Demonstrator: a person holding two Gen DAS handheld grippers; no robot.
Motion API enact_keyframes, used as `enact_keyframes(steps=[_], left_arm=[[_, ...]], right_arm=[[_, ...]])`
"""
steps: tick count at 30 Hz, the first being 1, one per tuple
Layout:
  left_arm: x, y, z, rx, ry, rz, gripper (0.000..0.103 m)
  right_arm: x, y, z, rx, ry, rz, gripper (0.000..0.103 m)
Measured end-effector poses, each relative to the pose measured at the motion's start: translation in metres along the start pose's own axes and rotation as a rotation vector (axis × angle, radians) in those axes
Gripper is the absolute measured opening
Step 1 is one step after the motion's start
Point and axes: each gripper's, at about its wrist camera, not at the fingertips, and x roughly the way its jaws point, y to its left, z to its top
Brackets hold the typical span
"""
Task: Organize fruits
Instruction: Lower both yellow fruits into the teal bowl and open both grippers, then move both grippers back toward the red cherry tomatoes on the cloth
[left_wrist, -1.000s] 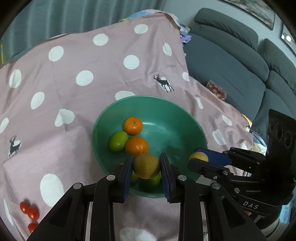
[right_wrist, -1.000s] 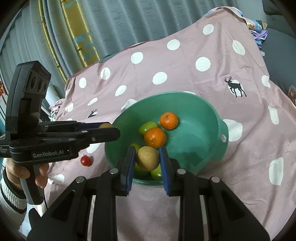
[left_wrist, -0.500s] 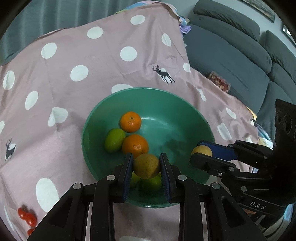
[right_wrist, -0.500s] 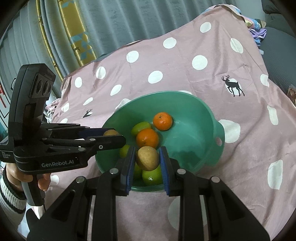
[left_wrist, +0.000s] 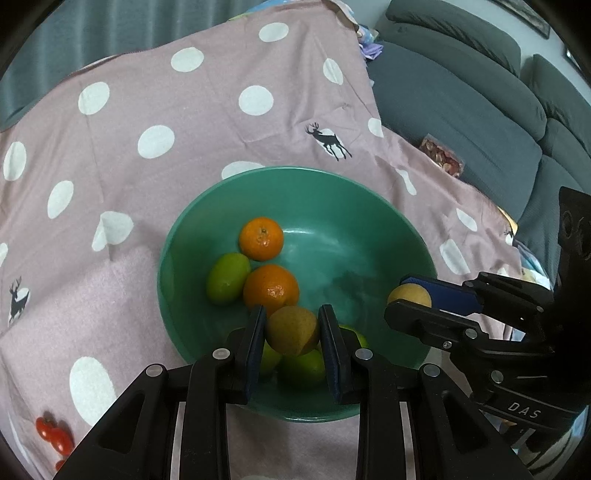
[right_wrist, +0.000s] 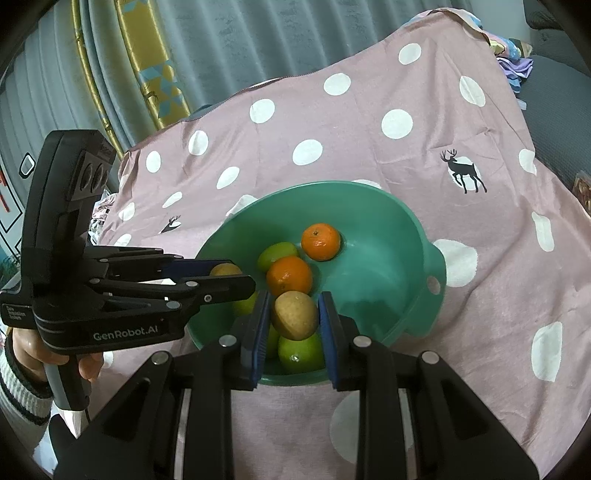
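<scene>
A green bowl (left_wrist: 369, 206) (right_wrist: 417, 236) sits on a pink polka-dot cloth. It holds two oranges (left_wrist: 261, 238) (left_wrist: 271, 288) and several green limes (left_wrist: 227, 272). My left gripper (left_wrist: 292, 334) is shut on a brown-yellow round fruit (left_wrist: 292, 329) over the bowl's near side. My right gripper (right_wrist: 292, 314) is shut on a similar brown-yellow fruit (right_wrist: 294, 314) over the bowl's near edge. Each gripper shows in the other's view, left (right_wrist: 236, 280) and right (left_wrist: 408, 301), both over the bowl.
Small red tomatoes (left_wrist: 51, 434) lie on the cloth at the lower left of the left wrist view. A grey sofa (left_wrist: 480, 103) stands to the right, with a snack packet (left_wrist: 441, 157) on it. Curtains (right_wrist: 221, 44) hang behind the table.
Both grippers have moved forward over the bowl with their fruits held. The bowl looks larger and nearer in both views.
</scene>
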Motion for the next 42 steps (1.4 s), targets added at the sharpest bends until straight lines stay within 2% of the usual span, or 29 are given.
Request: enact_keyframes(steps=[20,29,31,33,37,39,42], left_arm=[[0.004,-0.004,-0.002,0.023,0.003,0.034,0.029],[-0.012,-0.010,-0.002,0.050,-0.031,0.070,0.029],[-0.018,-0.011,-0.004,0.049,-0.038,0.081,0.035],[-0.026,-0.010,-0.007,0.046,-0.047,0.095,0.053],[-0.043,-0.006,-0.017,0.038,-0.062,0.131,0.062],[-0.050,-0.003,-0.025,0.027,-0.066,0.168,0.073],[-0.059,0.006,-0.041,-0.005,-0.058,0.227,0.076]], right_arm=[[0.001,-0.001,0.000,0.004,0.010,0.000,0.028],[-0.006,-0.001,-0.001,0.022,0.000,0.000,0.029],[-0.010,0.001,-0.002,0.024,-0.005,0.001,0.030],[-0.013,0.003,-0.002,0.026,-0.010,0.003,0.034],[-0.021,0.008,-0.004,0.036,-0.022,0.006,0.041],[-0.026,0.012,-0.006,0.048,-0.030,0.017,0.048],[-0.031,0.018,-0.008,0.056,-0.030,0.023,0.060]])
